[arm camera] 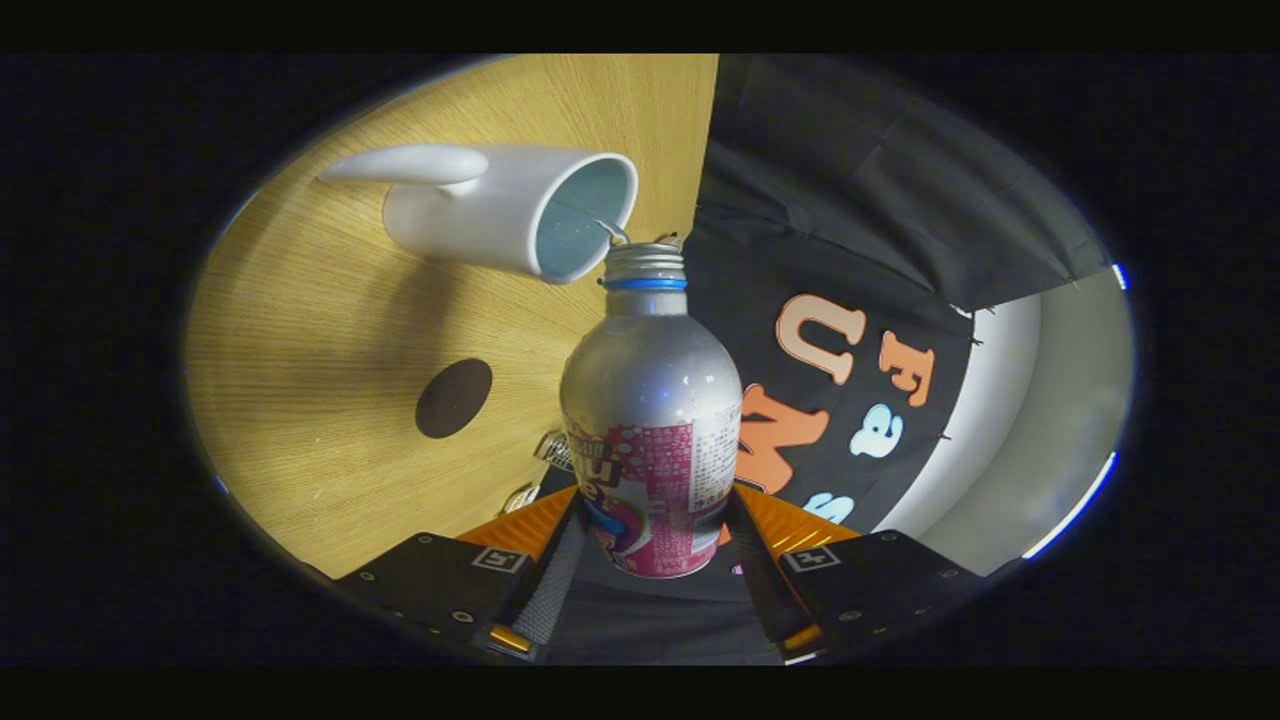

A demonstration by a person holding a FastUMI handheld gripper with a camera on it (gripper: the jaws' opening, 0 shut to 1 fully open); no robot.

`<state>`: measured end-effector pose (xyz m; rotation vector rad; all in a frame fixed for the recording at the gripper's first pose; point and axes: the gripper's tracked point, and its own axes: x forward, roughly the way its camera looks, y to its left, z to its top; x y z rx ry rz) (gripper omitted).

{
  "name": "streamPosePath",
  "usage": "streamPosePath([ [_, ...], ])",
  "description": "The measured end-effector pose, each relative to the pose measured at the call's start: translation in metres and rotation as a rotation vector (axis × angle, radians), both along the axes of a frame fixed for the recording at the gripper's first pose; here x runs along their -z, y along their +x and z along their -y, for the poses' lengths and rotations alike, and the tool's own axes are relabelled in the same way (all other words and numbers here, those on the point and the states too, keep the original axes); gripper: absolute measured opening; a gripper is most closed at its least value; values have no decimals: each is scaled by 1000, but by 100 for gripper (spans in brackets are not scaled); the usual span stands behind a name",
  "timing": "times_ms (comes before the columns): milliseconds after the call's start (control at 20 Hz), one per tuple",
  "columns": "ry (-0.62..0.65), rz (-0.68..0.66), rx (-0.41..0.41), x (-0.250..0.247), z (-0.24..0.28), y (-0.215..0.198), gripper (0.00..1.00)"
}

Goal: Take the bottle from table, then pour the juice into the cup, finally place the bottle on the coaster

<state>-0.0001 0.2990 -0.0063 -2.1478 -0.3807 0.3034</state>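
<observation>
My gripper (655, 525) is shut on a silver aluminium bottle (650, 400) with a pink label, both fingers pressing its lower body. The whole view is rolled sideways, so the bottle is tipped over toward the cup. Its open threaded neck with a blue ring reaches the rim of a white cup (500, 205) that stands on the wooden table (300, 400). The cup's inside looks pale blue. A thin trickle shows between the bottle's mouth and the cup's rim. A dark brown round coaster (453, 398) lies on the table, between the cup and my fingers.
The table's edge runs just beyond the bottle's neck, with the booth's black cloth wall (850, 200) past it. A pale floor or wall strip (1050, 420) shows beyond the cloth. A small shiny object (553, 450) lies on the table beside the bottle's label.
</observation>
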Motion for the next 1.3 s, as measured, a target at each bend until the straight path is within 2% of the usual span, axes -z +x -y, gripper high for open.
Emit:
streamPosePath([
  [250, 2, -16, 5, 2, -1, -1, 77],
  [450, 96, -82, 50, 12, 9, 2, 77],
  [850, 529, -309, 202, 55, 40, 0, 78],
  [1300, 1041, -589, 295, 60, 76, 21, 78],
])
